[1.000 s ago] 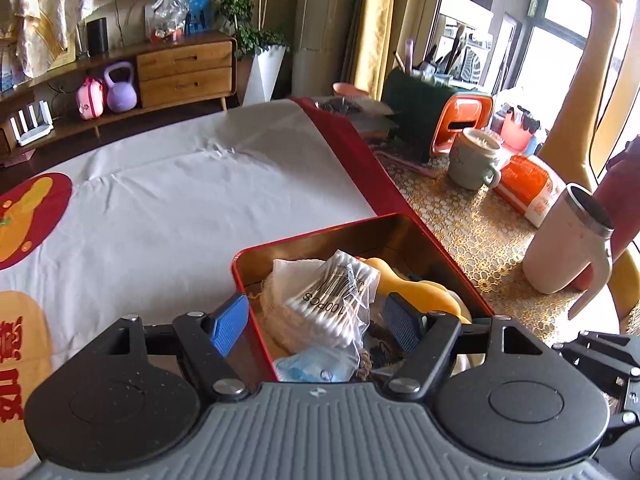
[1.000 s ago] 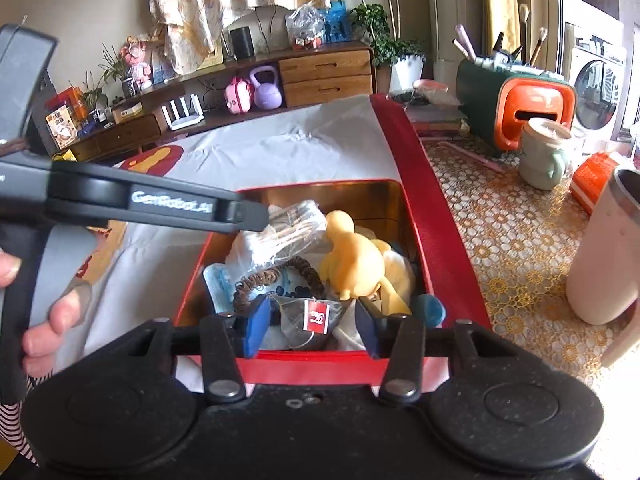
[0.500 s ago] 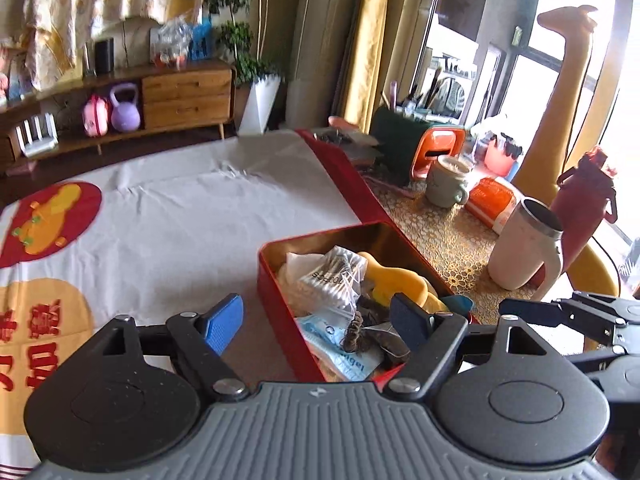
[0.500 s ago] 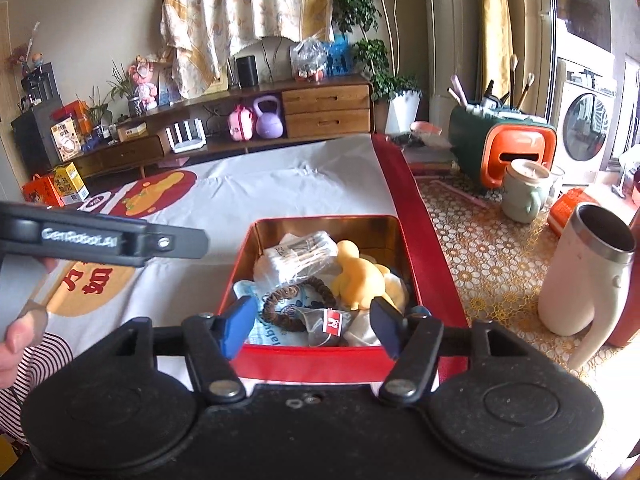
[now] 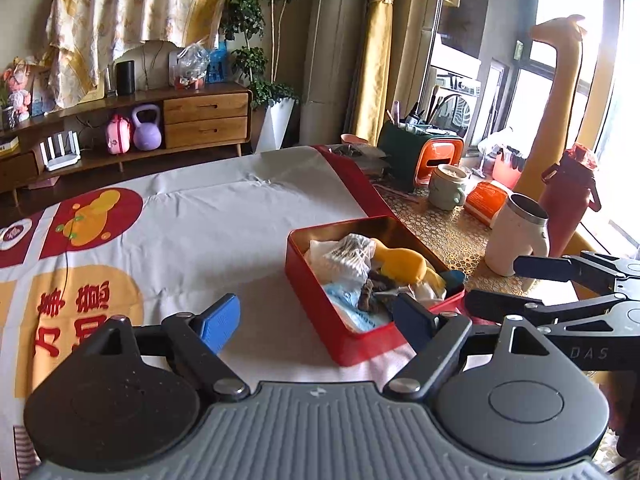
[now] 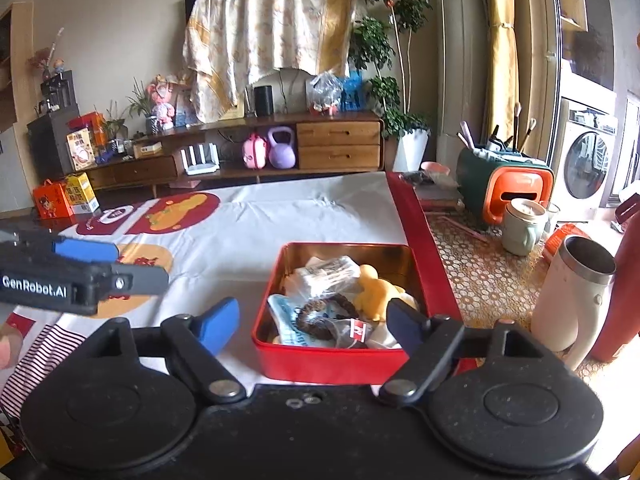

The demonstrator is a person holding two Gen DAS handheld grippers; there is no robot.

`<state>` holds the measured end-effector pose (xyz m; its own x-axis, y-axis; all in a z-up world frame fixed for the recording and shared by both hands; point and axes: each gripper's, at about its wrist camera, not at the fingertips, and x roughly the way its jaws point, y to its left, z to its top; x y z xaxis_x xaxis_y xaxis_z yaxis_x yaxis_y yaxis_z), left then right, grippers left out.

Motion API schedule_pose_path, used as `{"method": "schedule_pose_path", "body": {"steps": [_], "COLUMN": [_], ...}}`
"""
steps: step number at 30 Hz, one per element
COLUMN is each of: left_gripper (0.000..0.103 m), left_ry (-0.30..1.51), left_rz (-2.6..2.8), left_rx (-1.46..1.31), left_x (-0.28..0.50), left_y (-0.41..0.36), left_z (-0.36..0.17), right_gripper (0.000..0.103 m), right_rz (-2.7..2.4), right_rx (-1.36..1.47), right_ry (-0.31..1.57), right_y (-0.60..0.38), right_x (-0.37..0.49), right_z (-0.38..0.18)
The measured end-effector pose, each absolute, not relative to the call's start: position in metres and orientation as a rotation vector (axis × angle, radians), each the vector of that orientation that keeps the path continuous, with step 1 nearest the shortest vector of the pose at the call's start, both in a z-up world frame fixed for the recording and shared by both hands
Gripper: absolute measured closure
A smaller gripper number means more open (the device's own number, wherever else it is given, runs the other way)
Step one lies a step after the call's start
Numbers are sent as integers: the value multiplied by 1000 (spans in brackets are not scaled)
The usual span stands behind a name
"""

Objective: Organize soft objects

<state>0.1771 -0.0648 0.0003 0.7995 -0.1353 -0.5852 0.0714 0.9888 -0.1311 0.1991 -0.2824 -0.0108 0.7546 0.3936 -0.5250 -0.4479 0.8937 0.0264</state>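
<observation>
While the red box (image 6: 332,356) sits low in the middle of the frame, full of soft things, both the left gripper (image 5: 316,324) and right gripper (image 6: 312,322) have just been opening wide and hold nothing. I think packing is done; next may be finding a lid. "GenRobot.AI" is on the left gripper.

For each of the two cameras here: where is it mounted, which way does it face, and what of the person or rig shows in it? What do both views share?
Left wrist: sits on the left gripper, looks forward and down over the cloth at the red tin; its own open blue-padded fingers show, with the right gripper entering at right.
Right wrist: sits on the right gripper, faces the tin head-on; its open fingers, the left gripper and a fingertip at left.
Shared: tin, yellow toy, white mug, sideboard.
</observation>
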Motion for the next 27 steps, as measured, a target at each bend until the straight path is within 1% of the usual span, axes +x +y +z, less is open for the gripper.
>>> {"method": "schedule_pose_path", "body": {"steps": [2,5,8,9,10,13,15,27], "left_gripper": [18,12,8,5,4,4,0,0], "left_ry": [638,636,629,628,627,617,616,594], "left_rz": [-106,-96,-94,-92,-90,-87,-82,-73], "left_rx": [-121,-121,-119,-119,-115,-105,-98,-108], "left_x": [170,161,153,151,149,143,141,130], "left_y": [-62,-60,-59,-59,-60,-61,-63,-64], "left_z": [-1,-2,-2,-2,-3,-2,-2,0], "right_gripper": [17,12,8,5,1,0,0,0], "right_rz": [465,472,475,477,475,467,467,432], "right_rx": [-101,-89,-77,-72,-64,-35,-23,-17], "right_ry": [538,531,531,533,531,519,512,485], "right_y": [-282,-282,-284,-284,-284,-287,-288,-292], "right_x": [193,184,178,177,175,171,167,155], "right_z": [-10,-11,-13,-13,-13,-12,-11,-7]}}
